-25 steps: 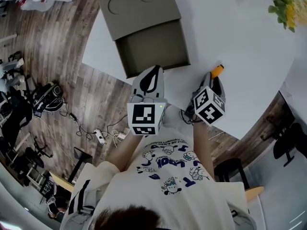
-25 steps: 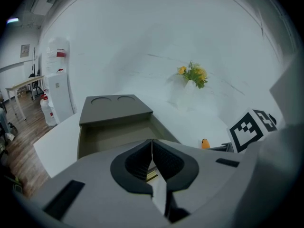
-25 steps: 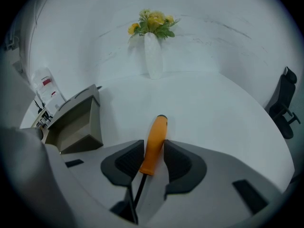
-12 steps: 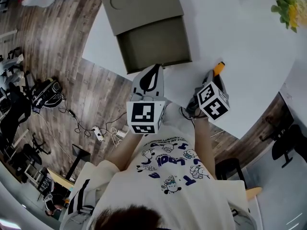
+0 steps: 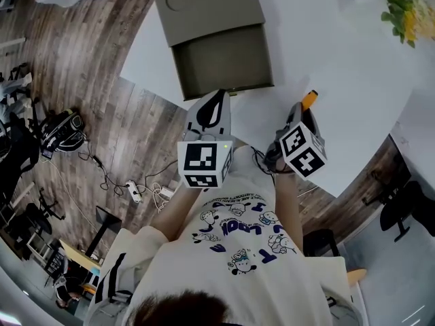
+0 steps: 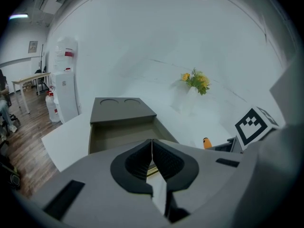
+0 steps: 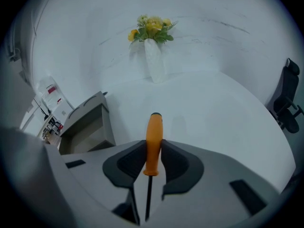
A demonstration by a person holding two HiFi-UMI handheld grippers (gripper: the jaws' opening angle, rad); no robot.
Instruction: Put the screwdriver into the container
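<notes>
The screwdriver [image 7: 153, 141] has an orange handle and a thin dark shaft, and lies on the white table [image 5: 340, 60]. My right gripper [image 7: 153, 150] is shut on the handle; its jaws have just been closing with the handle between them. In the head view the handle tip [image 5: 310, 99] sticks out past the right gripper [image 5: 304, 112]. The container [image 5: 221, 60] is an open grey box, its lid with two round recesses folded back. My left gripper [image 5: 216, 100] hovers at the box's near edge, shut and empty [image 6: 152, 148].
A white vase of yellow flowers [image 7: 153, 46] stands at the far side of the table. The table's near edge runs just beneath both grippers. Below it lies a wooden floor with cables [image 5: 136, 189], and a dark chair [image 5: 401, 209] stands at the right.
Both grippers stay almost where they were; the picture has only drifted a little. The orange handle still pokes out beyond the right gripper.
</notes>
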